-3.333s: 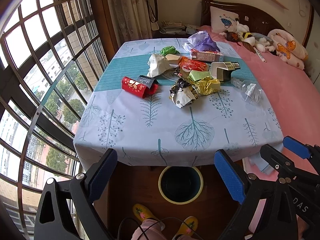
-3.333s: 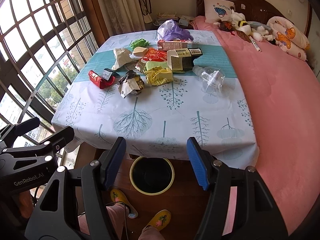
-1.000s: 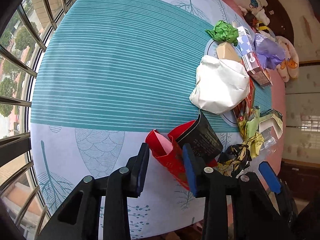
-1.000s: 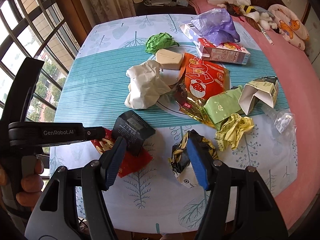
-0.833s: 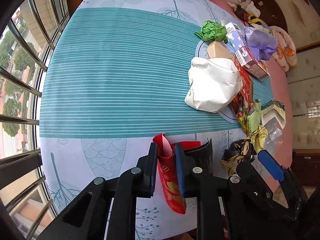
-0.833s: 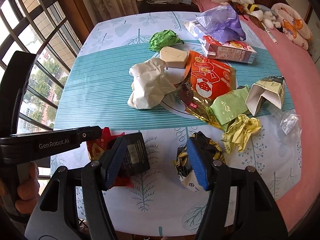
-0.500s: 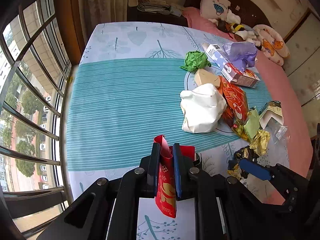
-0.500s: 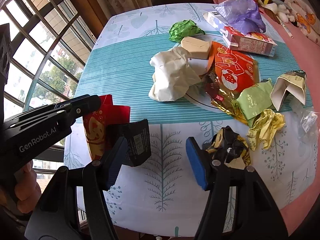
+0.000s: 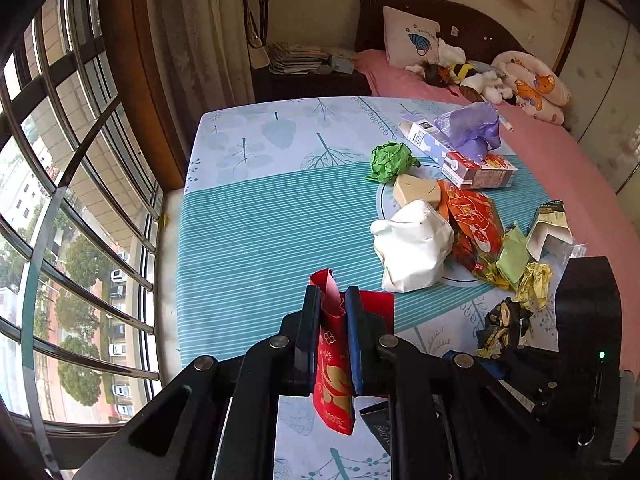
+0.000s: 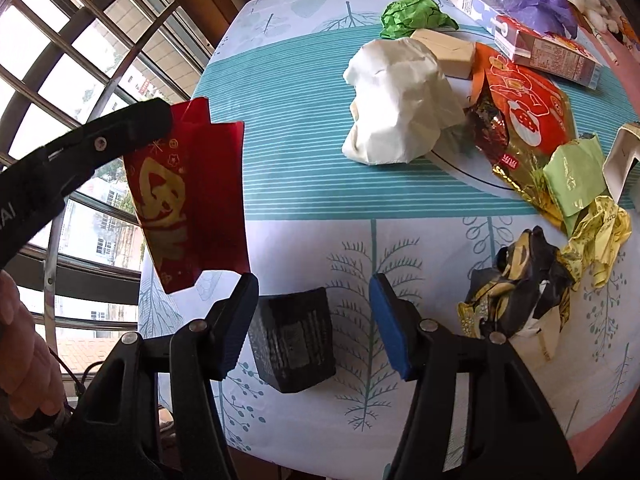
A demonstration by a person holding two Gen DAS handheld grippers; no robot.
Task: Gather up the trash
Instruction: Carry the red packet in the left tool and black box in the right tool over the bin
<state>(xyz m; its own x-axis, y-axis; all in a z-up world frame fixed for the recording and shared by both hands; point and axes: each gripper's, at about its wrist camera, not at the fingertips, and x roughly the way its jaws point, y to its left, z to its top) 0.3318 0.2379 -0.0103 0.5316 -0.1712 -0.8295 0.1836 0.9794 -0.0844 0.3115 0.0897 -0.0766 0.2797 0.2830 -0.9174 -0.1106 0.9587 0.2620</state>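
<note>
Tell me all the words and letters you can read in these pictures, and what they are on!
"AI": white letters on the black arm of the left claw, cut off by the picture edge.
Red envelope, pinched in the left claw: one big gold sign, not readable.
Orange snack bag: small white letters low down, too blurred.
Red and white carton: fine print, too small.
Black box between the right claw's fingers: blurred label.

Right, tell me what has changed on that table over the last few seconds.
The left gripper closed on the red and gold paper packet and lifted it off the leaf-print tablecloth. The small black box that lay on it stays on the table, now between the open right gripper's fingers. The other wrappers have not moved.
</note>
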